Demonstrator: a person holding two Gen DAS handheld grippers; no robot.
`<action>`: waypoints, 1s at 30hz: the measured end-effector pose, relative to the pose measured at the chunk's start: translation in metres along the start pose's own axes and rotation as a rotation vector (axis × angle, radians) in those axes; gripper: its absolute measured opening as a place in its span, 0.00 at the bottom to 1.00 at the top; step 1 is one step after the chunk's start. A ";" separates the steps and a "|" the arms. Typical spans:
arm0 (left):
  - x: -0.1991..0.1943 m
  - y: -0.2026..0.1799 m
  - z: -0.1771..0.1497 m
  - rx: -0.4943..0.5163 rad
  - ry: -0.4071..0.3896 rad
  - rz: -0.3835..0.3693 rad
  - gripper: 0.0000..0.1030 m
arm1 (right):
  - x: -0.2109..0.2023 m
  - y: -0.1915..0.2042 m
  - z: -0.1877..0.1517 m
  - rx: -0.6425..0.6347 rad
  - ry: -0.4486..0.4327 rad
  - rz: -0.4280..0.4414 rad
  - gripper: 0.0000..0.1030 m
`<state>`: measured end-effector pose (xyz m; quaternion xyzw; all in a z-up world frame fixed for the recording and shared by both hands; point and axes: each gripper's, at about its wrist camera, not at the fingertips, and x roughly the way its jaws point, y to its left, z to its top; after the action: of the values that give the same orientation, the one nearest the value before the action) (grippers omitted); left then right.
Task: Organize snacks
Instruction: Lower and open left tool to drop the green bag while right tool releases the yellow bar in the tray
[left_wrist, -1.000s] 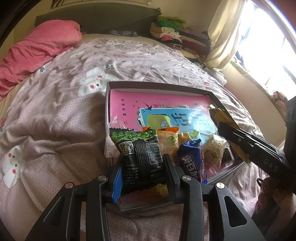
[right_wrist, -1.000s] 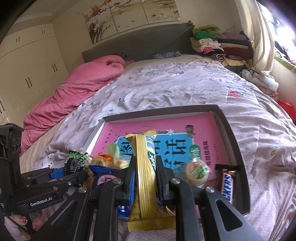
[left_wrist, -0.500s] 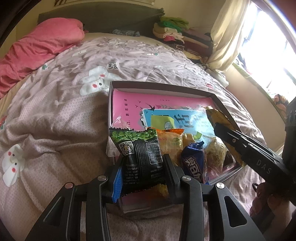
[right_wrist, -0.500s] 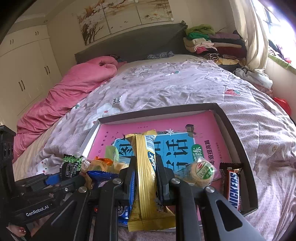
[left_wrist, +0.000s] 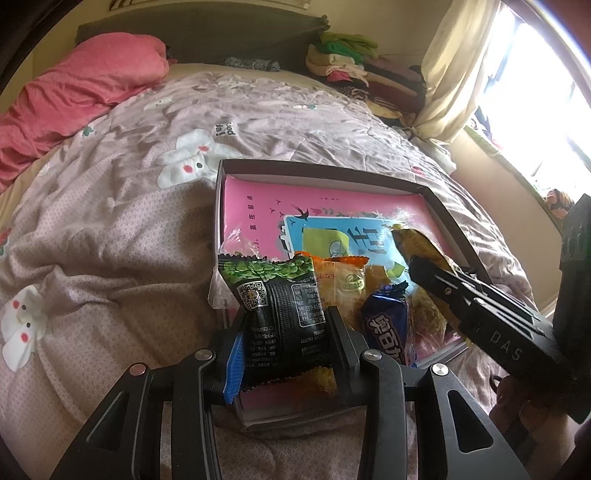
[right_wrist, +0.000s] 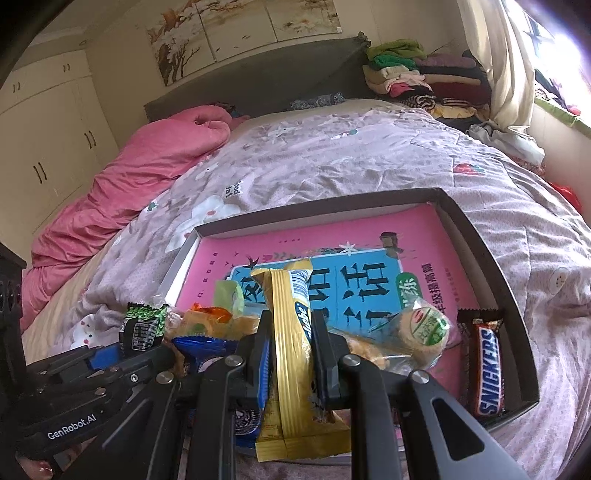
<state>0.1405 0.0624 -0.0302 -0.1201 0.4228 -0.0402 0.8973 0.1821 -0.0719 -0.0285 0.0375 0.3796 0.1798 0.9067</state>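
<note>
- bed quilt (right_wrist: 332, 162), mauve with white rabbit prints: spread under the tray on every side.
- pink duvet (right_wrist: 147, 173): bunched on the bed, far left of the tray.
- folded clothes (right_wrist: 417, 77): stacked beyond the tray's far right corner, by the headboard.
- tray (right_wrist: 476, 236), shallow, dark-rimmed: lies flat on the quilt; landmark for all entries.
- pink book (right_wrist: 369, 236) with blue panel: lies flat inside the tray, covering its floor.
- left gripper (left_wrist: 284, 332): at the tray's near left corner, jaws closed on the black and green snack packet (left_wrist: 277, 302), which stands upright between the pads over the tray's near edge.
- right gripper (right_wrist: 291, 350): over the tray's near edge, jaws nearly together, pinching the gold wrapped bar (right_wrist: 291, 332); the bar runs lengthwise between the pads and sticks out at both ends.
- snickers bar (right_wrist: 487, 369): flat inside the tray, in its near right corner.
- round green-labelled cake (right_wrist: 424, 328): inside the tray, just left of the snickers bar.
- blue wrapped biscuit pack (left_wrist: 388, 325): in the tray's near part, between the two grippers.
- orange packet (left_wrist: 340, 280): in the tray, just behind the blue pack, beside the held black packet.
</note>
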 end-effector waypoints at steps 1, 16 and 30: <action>0.000 0.000 0.000 0.000 0.000 0.000 0.39 | 0.001 0.001 -0.001 -0.001 0.002 0.002 0.19; 0.002 -0.001 -0.001 -0.002 0.000 -0.021 0.40 | -0.002 0.006 -0.010 -0.016 0.019 0.036 0.20; 0.002 -0.003 -0.003 -0.005 0.014 -0.068 0.40 | -0.003 0.008 -0.013 -0.047 0.016 0.003 0.20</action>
<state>0.1396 0.0581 -0.0332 -0.1366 0.4247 -0.0705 0.8922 0.1691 -0.0664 -0.0341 0.0154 0.3826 0.1901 0.9040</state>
